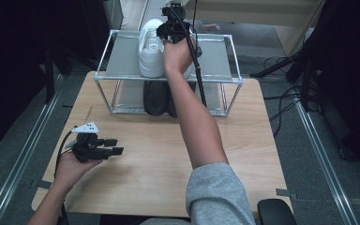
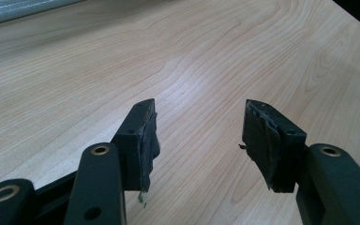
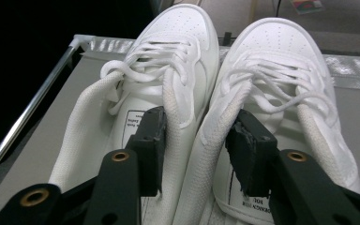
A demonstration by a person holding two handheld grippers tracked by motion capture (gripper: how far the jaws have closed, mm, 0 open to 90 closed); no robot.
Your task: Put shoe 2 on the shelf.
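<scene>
Jaws of the right gripper stand spread inside two white sneakers (insole print unreadable).

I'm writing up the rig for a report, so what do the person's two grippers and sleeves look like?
Both are black two-jaw tools with brass-ringed pivot holes and worn dark pads. The left gripper carries a grey three-cornered plate with dark dots and a black cable. The right gripper trails a long black cable. A grey short sleeve covers the right upper arm.
</scene>
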